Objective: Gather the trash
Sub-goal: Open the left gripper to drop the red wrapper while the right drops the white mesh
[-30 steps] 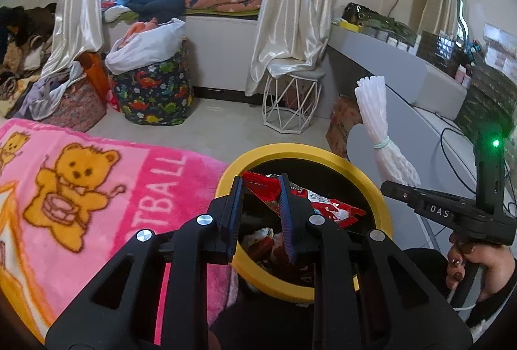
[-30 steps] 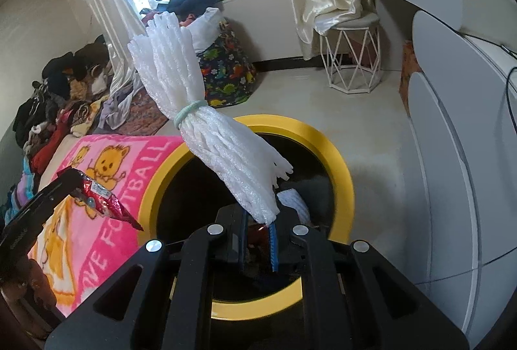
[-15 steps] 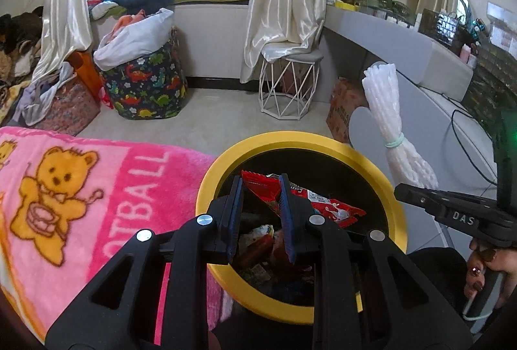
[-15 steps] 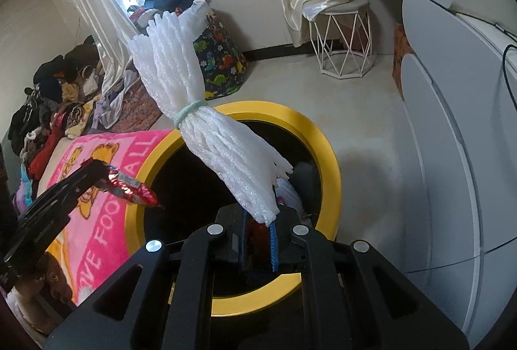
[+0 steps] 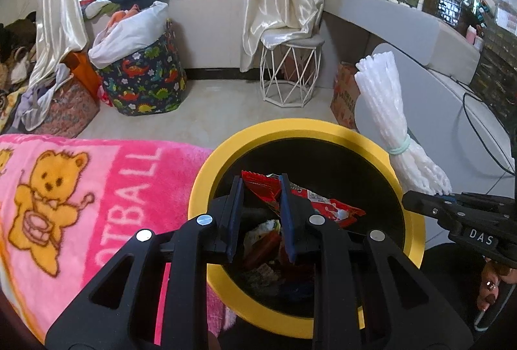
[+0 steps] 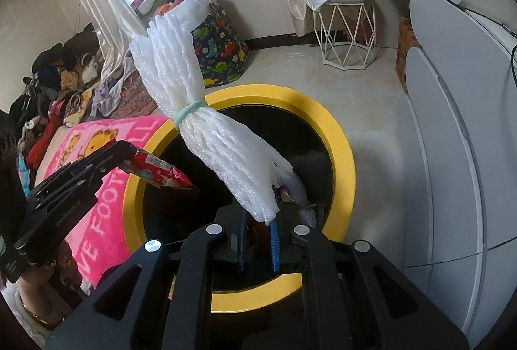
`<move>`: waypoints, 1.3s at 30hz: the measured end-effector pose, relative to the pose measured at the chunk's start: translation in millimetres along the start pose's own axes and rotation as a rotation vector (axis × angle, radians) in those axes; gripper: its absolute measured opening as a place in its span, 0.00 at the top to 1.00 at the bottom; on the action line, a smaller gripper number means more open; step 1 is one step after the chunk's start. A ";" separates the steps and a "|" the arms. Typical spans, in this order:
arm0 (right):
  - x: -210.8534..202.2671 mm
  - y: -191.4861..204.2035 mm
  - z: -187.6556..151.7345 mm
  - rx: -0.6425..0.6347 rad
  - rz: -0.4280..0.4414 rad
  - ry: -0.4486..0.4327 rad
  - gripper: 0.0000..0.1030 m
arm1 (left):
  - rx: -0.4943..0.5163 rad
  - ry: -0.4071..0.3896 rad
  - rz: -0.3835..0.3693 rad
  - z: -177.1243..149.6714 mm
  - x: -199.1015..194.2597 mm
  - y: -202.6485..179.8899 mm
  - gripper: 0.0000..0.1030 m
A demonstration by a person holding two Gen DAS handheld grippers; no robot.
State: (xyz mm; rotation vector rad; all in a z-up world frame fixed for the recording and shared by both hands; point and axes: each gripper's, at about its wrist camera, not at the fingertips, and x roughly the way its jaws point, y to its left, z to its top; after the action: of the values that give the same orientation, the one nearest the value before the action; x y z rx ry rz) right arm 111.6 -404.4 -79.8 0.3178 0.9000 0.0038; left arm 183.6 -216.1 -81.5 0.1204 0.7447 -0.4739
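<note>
A black bin with a yellow rim [image 5: 329,127] [image 6: 342,137] stands on the floor and holds several wrappers. My left gripper [image 5: 260,188] is shut on a red snack wrapper [image 5: 320,204] and holds it over the bin's mouth; the wrapper also shows in the right wrist view [image 6: 158,169]. My right gripper [image 6: 257,221] is shut on a bundle of white foam netting [image 6: 206,124] tied with a green band, held over the bin's right side. The bundle also shows in the left wrist view [image 5: 391,124].
A pink teddy-bear blanket [image 5: 80,195] lies left of the bin. A white wire stool [image 5: 290,75], a dinosaur-print laundry bag [image 5: 145,82] and clothes piles stand on the floor beyond. A grey curved desk [image 6: 452,124] is close on the right.
Both grippers have moved forward and lower over the bin's mouth, still holding the wrapper and the foam bundle.
</note>
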 end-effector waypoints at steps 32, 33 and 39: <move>-30.7 -1.6 -9.4 0.022 0.005 -0.075 0.39 | -0.015 0.079 -0.043 4.1 9.4 -4.6 0.25; -34.1 0.3 -9.8 0.010 0.000 -0.087 0.34 | -0.014 0.068 -0.040 3.7 5.2 -4.8 0.22; -51.9 7.0 -14.4 -0.006 -0.030 -0.156 0.17 | -0.025 0.029 -0.029 5.8 -17.9 -3.3 0.11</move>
State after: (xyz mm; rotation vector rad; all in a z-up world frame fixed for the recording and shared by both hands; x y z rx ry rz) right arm 69.0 -400.9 -46.3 0.2946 0.7501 -0.0454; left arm 174.3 -213.9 -64.9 0.0937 0.7810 -0.4913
